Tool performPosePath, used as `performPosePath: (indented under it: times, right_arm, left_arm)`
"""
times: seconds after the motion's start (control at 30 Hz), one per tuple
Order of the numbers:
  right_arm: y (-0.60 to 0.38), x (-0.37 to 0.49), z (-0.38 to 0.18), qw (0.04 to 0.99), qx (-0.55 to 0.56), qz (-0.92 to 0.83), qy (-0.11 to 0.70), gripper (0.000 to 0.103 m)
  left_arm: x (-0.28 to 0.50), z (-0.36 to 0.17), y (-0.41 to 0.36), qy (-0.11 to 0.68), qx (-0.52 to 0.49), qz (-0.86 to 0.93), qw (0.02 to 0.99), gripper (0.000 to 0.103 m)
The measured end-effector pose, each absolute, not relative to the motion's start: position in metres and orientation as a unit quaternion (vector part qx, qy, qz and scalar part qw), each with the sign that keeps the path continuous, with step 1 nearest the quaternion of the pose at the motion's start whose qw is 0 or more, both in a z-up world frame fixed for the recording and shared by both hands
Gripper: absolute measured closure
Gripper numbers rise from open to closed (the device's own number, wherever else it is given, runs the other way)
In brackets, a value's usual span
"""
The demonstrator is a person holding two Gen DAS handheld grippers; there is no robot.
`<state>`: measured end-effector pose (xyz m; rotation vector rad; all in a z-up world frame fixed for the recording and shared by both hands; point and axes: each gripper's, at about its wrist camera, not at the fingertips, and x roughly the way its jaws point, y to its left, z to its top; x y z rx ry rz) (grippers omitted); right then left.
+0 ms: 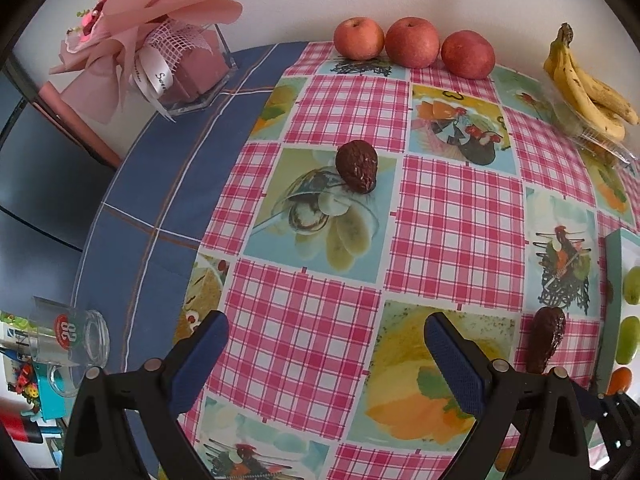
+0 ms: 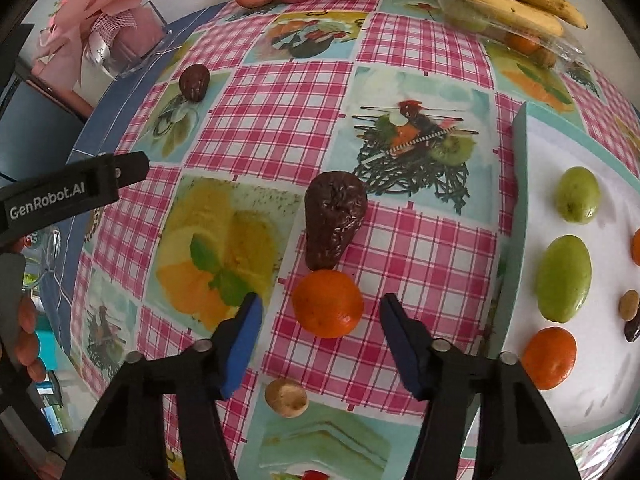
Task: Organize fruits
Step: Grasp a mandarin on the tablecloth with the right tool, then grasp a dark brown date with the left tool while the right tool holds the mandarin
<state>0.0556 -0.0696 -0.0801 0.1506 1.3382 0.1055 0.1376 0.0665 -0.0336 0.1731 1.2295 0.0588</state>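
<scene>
A tangerine lies on the checked tablecloth between the blue pads of my right gripper, with a gap showing on each side, so the jaws are open around it. Just beyond it lies a dark wrinkled avocado. A second avocado sits farther out, ahead of my left gripper, which hangs open over the cloth with nothing between its fingers. To the right stands a white tray with a teal rim holding two green fruits and another tangerine.
Three red apples line the wall at the back, with bananas on a clear packet to their right. A bouquet in a clear box and a glass mug stand on the blue cloth at left. A small brown fruit lies near my right gripper.
</scene>
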Motion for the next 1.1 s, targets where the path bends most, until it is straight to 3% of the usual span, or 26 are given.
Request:
performPosePath:
  times: [0.17, 0.33, 1.1]
  right_arm:
    - [-0.068, 0.055, -0.08, 0.781, 0.068, 0.051, 0.619, 0.061]
    - [-0.069, 0.055, -0.08, 0.781, 0.07, 0.052, 0.619, 0.066]
    - [-0.108, 0.053, -0.037, 0.819, 0.116, 0.011, 0.562, 0.066]
  left_arm:
    - [0.138, -0.031, 0.065, 0.573, 0.081, 0.026, 0.815, 0.003]
    - [0.138, -0.032, 0.063, 0.573, 0.083, 0.022, 0.815, 0.003]
    - [0.142, -0.022, 0.061, 0.554, 0.05, 0.008, 0.831, 0.003]
